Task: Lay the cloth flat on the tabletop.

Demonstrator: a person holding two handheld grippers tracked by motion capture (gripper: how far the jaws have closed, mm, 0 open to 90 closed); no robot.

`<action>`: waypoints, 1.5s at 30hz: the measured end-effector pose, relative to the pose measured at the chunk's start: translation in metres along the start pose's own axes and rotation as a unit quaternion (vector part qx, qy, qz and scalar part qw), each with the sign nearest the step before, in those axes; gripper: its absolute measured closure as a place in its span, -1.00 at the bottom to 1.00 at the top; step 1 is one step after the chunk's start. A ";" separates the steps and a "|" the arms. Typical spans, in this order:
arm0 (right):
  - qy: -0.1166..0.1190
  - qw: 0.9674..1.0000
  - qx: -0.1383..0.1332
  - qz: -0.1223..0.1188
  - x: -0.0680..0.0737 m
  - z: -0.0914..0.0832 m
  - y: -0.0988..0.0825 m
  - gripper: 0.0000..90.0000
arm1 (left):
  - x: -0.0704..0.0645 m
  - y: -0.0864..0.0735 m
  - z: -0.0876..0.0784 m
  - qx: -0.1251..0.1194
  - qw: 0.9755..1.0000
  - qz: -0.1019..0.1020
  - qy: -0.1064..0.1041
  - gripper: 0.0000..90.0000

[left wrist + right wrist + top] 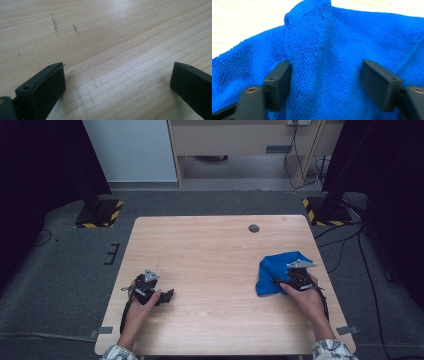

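Note:
A crumpled blue cloth (274,270) lies on the wooden table (210,250) near its right edge. My right gripper (287,280) reaches into the cloth from the near side. In the right gripper view its jaws (325,65) straddle the blue cloth (324,37). A raised fold stands against the left pad, and the right pad sits apart from that fold, so the cloth is between the jaws without being pinched. My left gripper (150,290) rests low over bare wood at the near left. Its jaws (117,75) stand wide with nothing between them.
A small dark round hole (254,228) sits in the tabletop at the far right. Two stands with yellow-and-black striped bases (97,212) (325,211) flank the far corners on the floor. Cables (350,245) trail on the carpet to the right.

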State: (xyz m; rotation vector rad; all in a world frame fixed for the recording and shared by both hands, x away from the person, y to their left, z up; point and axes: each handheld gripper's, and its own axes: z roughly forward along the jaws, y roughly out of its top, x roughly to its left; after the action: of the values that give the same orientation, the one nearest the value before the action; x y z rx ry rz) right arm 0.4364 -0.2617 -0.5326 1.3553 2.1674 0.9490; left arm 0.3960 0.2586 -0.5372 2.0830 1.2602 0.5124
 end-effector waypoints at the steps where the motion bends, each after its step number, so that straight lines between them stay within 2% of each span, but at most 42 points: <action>1: -0.003 1.000 0.000 -0.004 -0.001 -0.001 -0.001 -0.21 | 0.000 0.000 0.000 0.000 1.000 0.000 0.000 -1.00; 6: -0.006 1.000 -0.004 -0.004 -0.005 -0.004 -0.002 0.26 | 0.000 0.000 0.000 0.000 1.000 0.000 0.000 -1.00; 8: -0.005 1.000 -0.006 -0.005 -0.005 -0.005 -0.002 0.33 | 0.000 0.000 0.000 0.000 1.000 0.000 0.001 -1.00; 9: -0.003 1.000 -0.007 -0.005 -0.005 -0.006 -0.002 0.46 | 0.000 0.000 0.000 0.000 1.000 0.000 0.000 -1.00; 13: 0.006 1.000 -0.009 0.000 -0.005 -0.006 -0.001 0.58 | 0.000 0.000 0.000 0.000 1.000 0.000 0.001 -1.00; 20: 0.023 0.999 -0.022 0.009 0.002 -0.012 0.004 0.62 | 0.000 0.000 0.000 0.000 1.000 0.000 0.001 -1.00; 23: 0.029 0.999 -0.037 0.002 0.009 -0.017 0.009 0.63 | 0.000 0.000 0.000 0.000 1.000 0.000 0.000 -1.00; 26: 0.042 0.998 -0.052 0.007 0.016 -0.024 0.014 0.63 | 0.000 0.000 0.000 0.000 1.000 0.000 0.000 -1.00; 34: 0.075 0.993 -0.088 0.017 0.036 -0.040 0.028 0.64 | 0.000 0.000 0.000 0.000 1.000 0.000 0.000 -1.00; 42: 0.098 0.989 -0.108 0.013 0.053 -0.052 0.040 0.63 | 0.000 0.000 0.000 0.000 1.000 0.000 0.000 -1.00; 45: 0.114 0.987 -0.115 0.008 0.067 -0.057 0.048 0.63 | 0.000 0.000 0.000 0.000 1.000 0.000 0.000 -1.00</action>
State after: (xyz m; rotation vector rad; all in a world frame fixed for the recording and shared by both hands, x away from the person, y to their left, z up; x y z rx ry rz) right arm 0.3995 -0.2064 -0.4581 1.2055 2.1279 1.3738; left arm 0.3961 0.2585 -0.5372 2.0826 1.2598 0.5123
